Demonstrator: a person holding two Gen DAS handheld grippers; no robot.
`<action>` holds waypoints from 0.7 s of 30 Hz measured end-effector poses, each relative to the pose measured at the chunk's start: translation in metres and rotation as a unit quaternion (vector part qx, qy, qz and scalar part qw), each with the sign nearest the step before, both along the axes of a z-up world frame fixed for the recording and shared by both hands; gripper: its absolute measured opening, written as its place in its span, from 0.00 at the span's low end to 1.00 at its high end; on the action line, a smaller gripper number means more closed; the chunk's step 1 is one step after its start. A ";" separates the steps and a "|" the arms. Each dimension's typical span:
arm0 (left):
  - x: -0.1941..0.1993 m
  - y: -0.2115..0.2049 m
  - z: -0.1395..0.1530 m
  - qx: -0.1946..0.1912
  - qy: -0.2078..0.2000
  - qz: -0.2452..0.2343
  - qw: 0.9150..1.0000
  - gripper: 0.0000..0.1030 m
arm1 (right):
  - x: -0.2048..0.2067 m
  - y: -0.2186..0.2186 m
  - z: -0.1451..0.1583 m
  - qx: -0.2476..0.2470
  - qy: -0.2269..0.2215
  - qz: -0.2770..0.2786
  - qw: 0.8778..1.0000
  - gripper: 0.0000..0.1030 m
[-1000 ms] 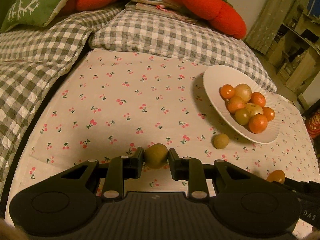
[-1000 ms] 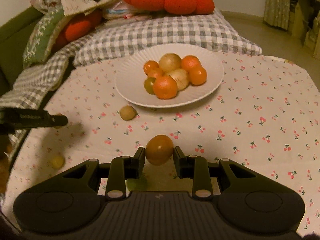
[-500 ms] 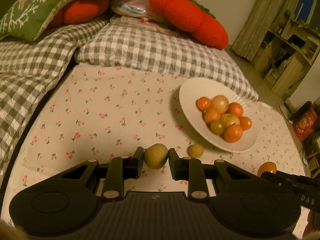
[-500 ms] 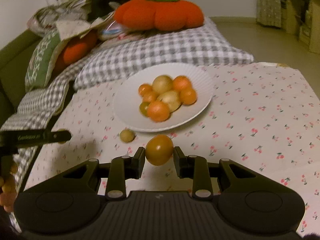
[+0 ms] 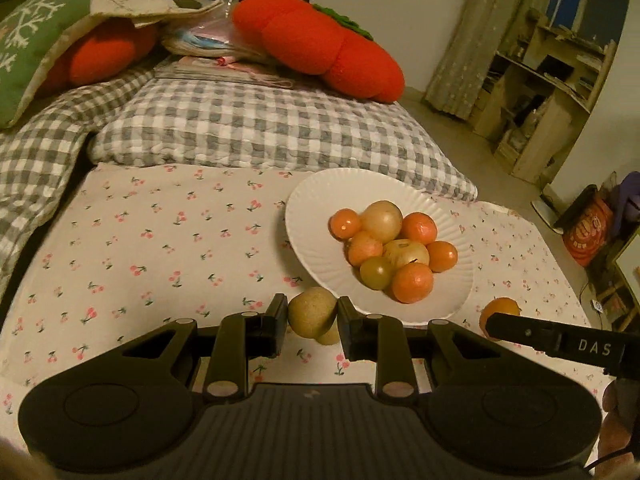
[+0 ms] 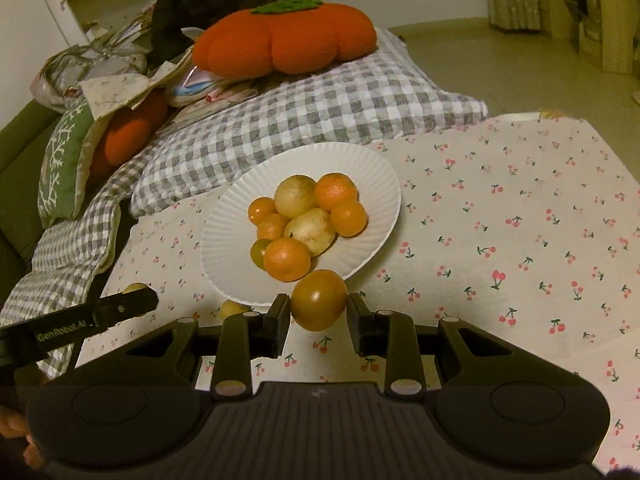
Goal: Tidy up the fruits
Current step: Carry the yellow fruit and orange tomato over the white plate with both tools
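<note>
My left gripper (image 5: 312,318) is shut on a small brown-green fruit (image 5: 312,312), held above the cloth just short of the near rim of the white plate (image 5: 316,208). The plate carries several oranges and pale fruits. Another small brown fruit (image 5: 330,338) lies on the cloth right under the held one. My right gripper (image 6: 319,312) is shut on an orange-brown tomato-like fruit (image 6: 319,299) at the near rim of the same plate (image 6: 224,232). In the left wrist view the right gripper's finger (image 5: 560,344) shows with the orange fruit (image 5: 500,310) at its tip.
A cherry-print cloth (image 5: 160,248) covers the surface. Behind it lie a grey checked blanket (image 5: 256,128), red pumpkin-shaped cushions (image 5: 320,44) and a green pillow (image 5: 28,48). Shelves (image 5: 552,92) stand at the right. A loose small fruit (image 6: 234,308) lies left of the plate.
Both grippers have moved toward the plate with their fruits still held; the plate now looms larger and nearer in both views. The loose brown fruit now sits right under the left gripper's fruit.
</note>
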State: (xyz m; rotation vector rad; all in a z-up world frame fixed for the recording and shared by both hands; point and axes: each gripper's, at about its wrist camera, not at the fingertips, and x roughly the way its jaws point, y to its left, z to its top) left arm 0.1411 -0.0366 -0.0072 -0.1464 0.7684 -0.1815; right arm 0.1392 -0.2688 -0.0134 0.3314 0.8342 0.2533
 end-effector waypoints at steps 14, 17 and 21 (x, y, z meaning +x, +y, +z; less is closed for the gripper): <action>0.036 -0.020 -0.012 -0.008 -0.005 -0.016 1.000 0.12 | 0.033 0.000 -0.005 -0.021 -0.011 0.015 1.000 0.27; 0.042 -0.023 -0.017 -0.010 -0.002 -0.022 1.000 0.12 | 0.035 0.005 -0.006 -0.029 -0.015 0.022 0.999 0.27; 0.045 -0.028 -0.022 -0.007 0.000 -0.031 1.000 0.12 | 0.038 0.009 -0.008 -0.039 -0.017 0.030 0.999 0.27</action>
